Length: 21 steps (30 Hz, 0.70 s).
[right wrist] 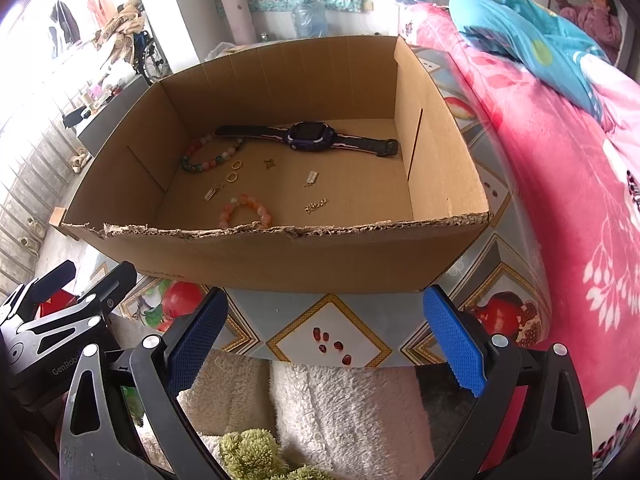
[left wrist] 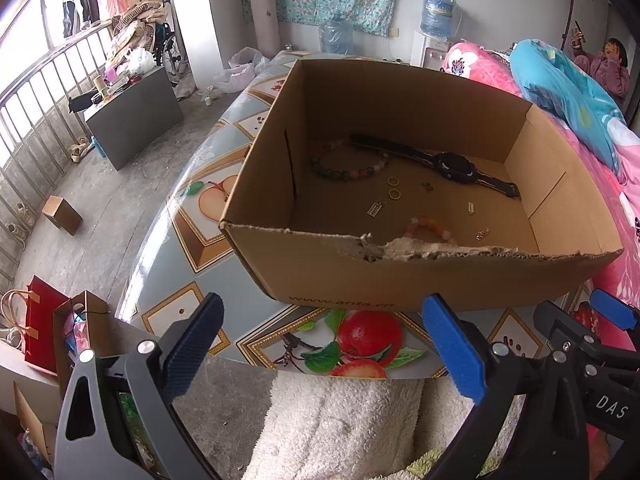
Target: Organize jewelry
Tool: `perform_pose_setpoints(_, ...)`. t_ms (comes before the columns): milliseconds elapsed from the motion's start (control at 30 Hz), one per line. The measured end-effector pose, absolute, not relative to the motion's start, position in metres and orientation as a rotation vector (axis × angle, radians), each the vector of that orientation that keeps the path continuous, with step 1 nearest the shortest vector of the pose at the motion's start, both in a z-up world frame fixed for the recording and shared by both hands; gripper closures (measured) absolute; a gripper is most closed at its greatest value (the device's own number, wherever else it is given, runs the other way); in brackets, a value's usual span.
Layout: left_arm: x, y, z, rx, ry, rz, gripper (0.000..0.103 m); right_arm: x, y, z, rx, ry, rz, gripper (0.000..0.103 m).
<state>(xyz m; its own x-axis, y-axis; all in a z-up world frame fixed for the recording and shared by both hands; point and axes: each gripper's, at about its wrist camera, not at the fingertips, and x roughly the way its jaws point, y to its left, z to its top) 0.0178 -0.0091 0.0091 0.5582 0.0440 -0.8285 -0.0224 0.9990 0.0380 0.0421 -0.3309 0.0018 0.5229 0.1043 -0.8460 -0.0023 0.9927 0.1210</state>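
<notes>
An open cardboard box (left wrist: 400,280) (right wrist: 280,256) with a torn near rim stands on a fruit-patterned table. Inside lie a dark watch (left wrist: 452,166) (right wrist: 308,136), a multicoloured bead bracelet (left wrist: 348,170) (right wrist: 208,158), an orange bead bracelet (left wrist: 430,228) (right wrist: 246,210), two gold rings (left wrist: 394,188) (right wrist: 234,171) and several small gold charms (left wrist: 376,206) (right wrist: 316,204). My left gripper (left wrist: 324,344) hangs open in front of the box, holding nothing. My right gripper (right wrist: 326,332) is also open and empty, just before the box's near wall.
The table (left wrist: 192,216) (right wrist: 332,320) has a rounded edge with floor to the left. A pink blanket (right wrist: 560,180) and blue pillow (left wrist: 560,92) lie on the right. A white fluffy cloth (right wrist: 340,408) sits below the grippers. A person (left wrist: 604,64) sits at the far right.
</notes>
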Motion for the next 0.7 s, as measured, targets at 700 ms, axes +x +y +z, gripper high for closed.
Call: perform_pose_setpoints(700,0.0202,-0.0109,0.0059,0.029,0.989,0.028,0.005,0.0425,-0.3292,0.0044,0.104,1.013,0.057,0.009)
